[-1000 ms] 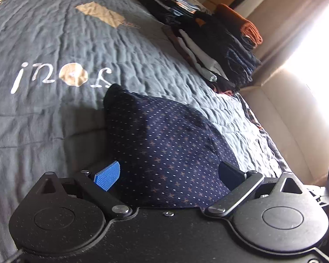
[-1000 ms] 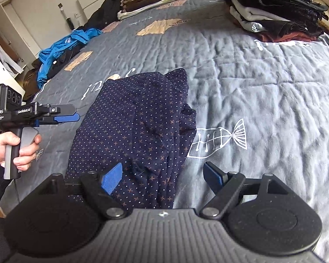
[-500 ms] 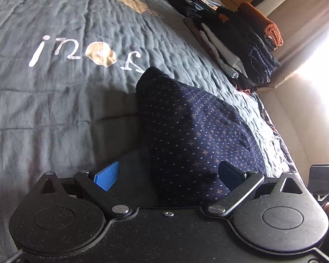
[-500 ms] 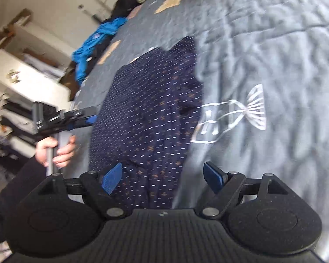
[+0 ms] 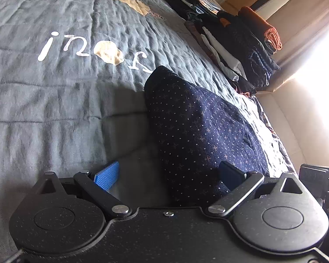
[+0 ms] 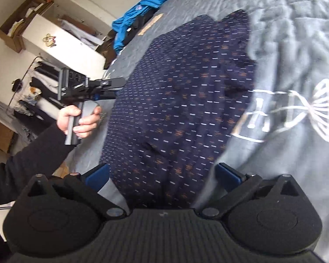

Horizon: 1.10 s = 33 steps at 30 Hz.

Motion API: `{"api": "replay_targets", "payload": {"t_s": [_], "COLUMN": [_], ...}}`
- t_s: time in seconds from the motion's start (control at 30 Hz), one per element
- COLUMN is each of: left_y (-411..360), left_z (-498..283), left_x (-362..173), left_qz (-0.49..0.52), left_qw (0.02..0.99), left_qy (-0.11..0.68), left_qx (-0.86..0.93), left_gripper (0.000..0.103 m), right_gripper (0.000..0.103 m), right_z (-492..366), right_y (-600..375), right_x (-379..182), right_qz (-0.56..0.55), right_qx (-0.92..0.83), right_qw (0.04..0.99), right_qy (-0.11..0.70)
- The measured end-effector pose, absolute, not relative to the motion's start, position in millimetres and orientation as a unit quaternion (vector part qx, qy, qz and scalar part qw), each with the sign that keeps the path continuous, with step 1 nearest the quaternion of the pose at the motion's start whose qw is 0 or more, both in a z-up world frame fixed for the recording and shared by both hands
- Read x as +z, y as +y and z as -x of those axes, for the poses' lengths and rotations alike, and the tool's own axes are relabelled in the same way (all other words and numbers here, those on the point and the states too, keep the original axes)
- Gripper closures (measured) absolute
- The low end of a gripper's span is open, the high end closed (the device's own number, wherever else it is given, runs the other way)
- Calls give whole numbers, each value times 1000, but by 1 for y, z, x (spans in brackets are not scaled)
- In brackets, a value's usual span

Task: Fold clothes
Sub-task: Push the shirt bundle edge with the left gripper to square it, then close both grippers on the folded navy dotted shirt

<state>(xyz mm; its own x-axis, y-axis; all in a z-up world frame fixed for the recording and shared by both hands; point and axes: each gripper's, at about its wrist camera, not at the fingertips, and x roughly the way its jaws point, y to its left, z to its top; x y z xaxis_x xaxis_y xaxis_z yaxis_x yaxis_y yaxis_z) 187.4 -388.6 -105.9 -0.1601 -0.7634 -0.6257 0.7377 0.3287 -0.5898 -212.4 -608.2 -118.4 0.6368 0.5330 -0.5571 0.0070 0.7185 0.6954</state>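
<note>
Navy dotted garment (image 5: 199, 127) lies on the grey bedspread (image 5: 54, 100)
Left tool (image 5: 167, 173) and right tool (image 6: 162, 173) are both spread wide, holding nothing

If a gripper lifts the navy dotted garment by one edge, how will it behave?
The navy dotted garment would probably droop limply, since it lies creased and moulded to the grey quilted bedspread. It looks thin, so likely light. Its loose layers may slide apart and undo the fold.

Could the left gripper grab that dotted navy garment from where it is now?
Probably yes. The left gripper is open, low over the bedspread, and the navy garment's near edge already lies between its fingers with nothing in between.
</note>
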Motion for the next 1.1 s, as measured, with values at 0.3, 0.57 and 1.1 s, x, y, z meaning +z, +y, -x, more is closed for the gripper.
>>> {"api": "replay_targets", "payload": {"t_s": [0.3, 0.57, 1.1], "left_y": [-402, -452, -493], "left_z": [-200, -218, -204], "left_x": [-110, -129, -142], "left_qz": [31, 47, 28], "left_qw": [626, 552, 499], "left_qy": [500, 536, 530], "left_qx": [-598, -637, -685], "left_gripper": [6, 6, 46], "right_gripper": [0, 0, 0], "right_z": [189, 197, 185], "right_y": [-606, -622, -606], "right_x": [-127, -131, -134], "right_qz": [-360, -395, -382], "right_qx": [172, 196, 180], "right_qw": [825, 804, 814], "right_qy": [400, 399, 397]}}
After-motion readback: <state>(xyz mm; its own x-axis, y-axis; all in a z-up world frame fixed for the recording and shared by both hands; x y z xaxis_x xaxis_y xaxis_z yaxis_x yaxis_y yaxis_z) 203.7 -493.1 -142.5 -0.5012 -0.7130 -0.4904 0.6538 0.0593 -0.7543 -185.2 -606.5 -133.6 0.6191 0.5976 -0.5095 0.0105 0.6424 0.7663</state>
